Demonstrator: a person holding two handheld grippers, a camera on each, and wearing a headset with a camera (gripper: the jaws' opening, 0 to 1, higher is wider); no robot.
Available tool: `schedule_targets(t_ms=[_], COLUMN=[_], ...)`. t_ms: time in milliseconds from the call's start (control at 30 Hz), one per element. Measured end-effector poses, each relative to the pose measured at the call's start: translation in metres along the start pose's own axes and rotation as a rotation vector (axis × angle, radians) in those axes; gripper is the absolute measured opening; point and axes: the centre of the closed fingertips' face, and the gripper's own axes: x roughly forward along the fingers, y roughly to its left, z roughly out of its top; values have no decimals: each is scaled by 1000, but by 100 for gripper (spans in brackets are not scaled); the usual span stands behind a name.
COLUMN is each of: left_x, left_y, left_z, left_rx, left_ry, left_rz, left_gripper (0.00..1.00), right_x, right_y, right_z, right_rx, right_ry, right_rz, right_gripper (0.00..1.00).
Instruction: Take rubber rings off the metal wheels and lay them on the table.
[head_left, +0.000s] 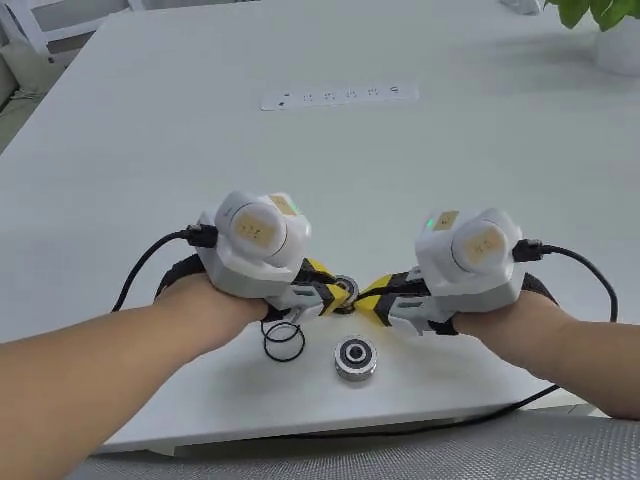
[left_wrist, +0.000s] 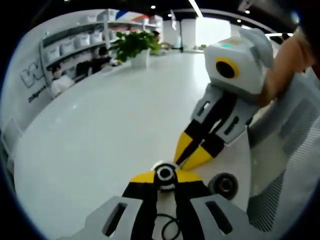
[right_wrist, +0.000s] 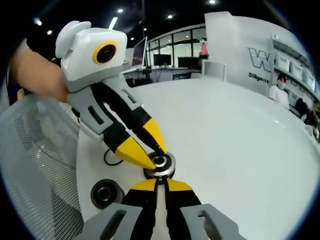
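A metal wheel (head_left: 345, 292) with a dark rubber ring around it is held up between both grippers, just above the table. My left gripper (head_left: 335, 293) is shut on it, its yellow tips on either side of the wheel (left_wrist: 164, 173). My right gripper (head_left: 362, 297) comes from the other side, its jaws pinched together on the ring at the wheel's near edge (right_wrist: 160, 172). A second wheel (head_left: 355, 357) lies flat on the table in front of them. A loose black rubber ring (head_left: 283, 342) lies beside it, below the left gripper.
The white table (head_left: 330, 160) stretches far ahead, with a white power strip (head_left: 338, 96) across its middle. A potted plant (head_left: 600, 20) stands at the far right corner. The near table edge is just below the second wheel. Black cables trail from both grippers.
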Motion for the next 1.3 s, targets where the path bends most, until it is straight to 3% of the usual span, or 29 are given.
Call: schedule_targets(t_ms=[67, 200, 333, 667, 867, 1033, 1300], left_x=[0, 0, 0, -1, -1, -1, -1], left_y=[0, 0, 0, -3, -3, -5, -7], left_z=[0, 0, 0, -1, -1, -1, 0], left_rx=[0, 1, 3, 11, 15, 19, 30], left_ry=[0, 0, 1, -3, 0, 4, 10], left_rz=[1, 4, 6, 7, 3, -3, -7], left_gripper=[12, 12, 12, 12, 12, 12, 12], right_x=[0, 0, -1, -9, -11, -14, -16], right_y=[-1, 2, 1, -1, -1, -5, -4], right_z=[-1, -1, -1, 0, 1, 7, 9], right_rx=[22, 0, 67, 367, 387, 446, 456], right_ry=[-3, 0, -11, -89, -97, -128, -143], right_rz=[2, 2, 12, 53, 54, 58, 73], right_gripper=[1, 0, 0, 0, 0, 0, 0])
